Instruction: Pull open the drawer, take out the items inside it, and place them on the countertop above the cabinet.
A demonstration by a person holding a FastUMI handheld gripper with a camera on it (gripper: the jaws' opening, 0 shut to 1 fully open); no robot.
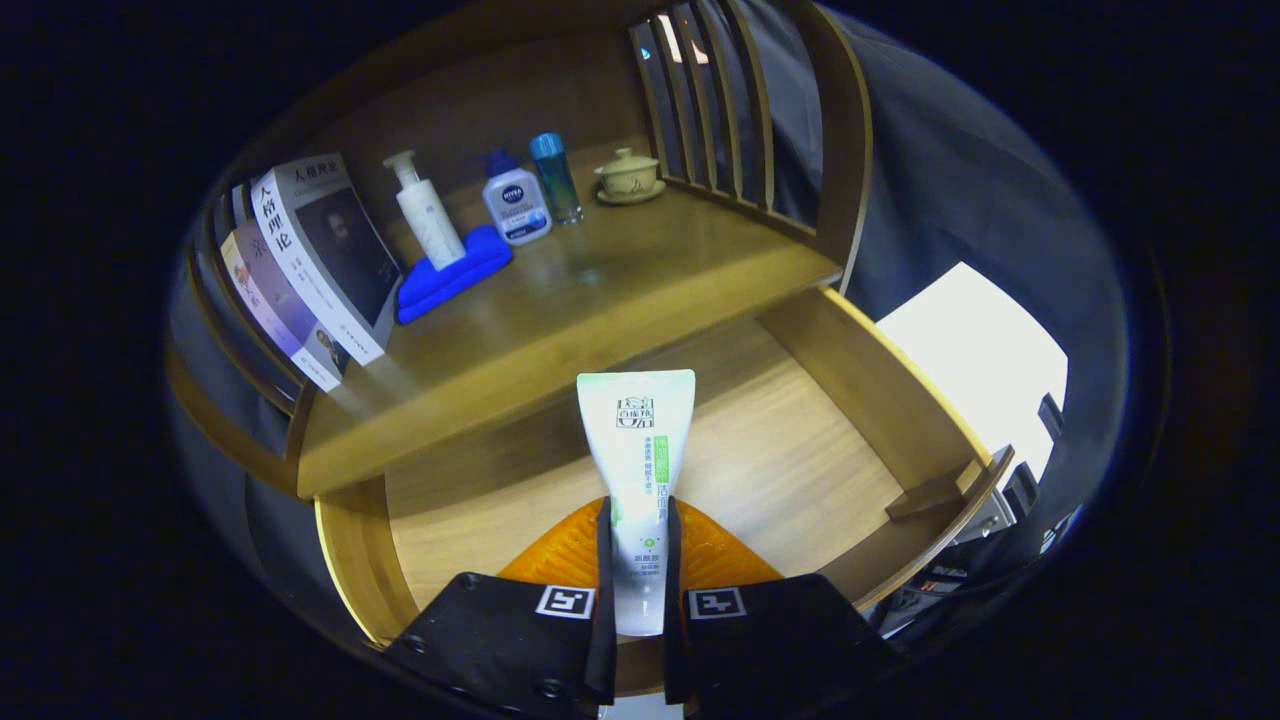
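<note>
Drawer (850, 370) open; tongs (637, 560) clamp tube (637, 450), lifted over drawer. Desk (560, 310) at 12 o'clock awaits it; placing left.

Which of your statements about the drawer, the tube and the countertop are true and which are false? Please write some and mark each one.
1. The drawer is pulled open. True.
2. The gripper is open and holds nothing. False: both fingers press on the white tube, which stands between them.
3. A lidded tea cup on a saucer stands at the far end of the countertop. True.
4. The white pump bottle lies inside the drawer. False: it stands on the blue cloth on the countertop.
5. The books lean at the countertop's side, beside the blue cloth. True.
</note>
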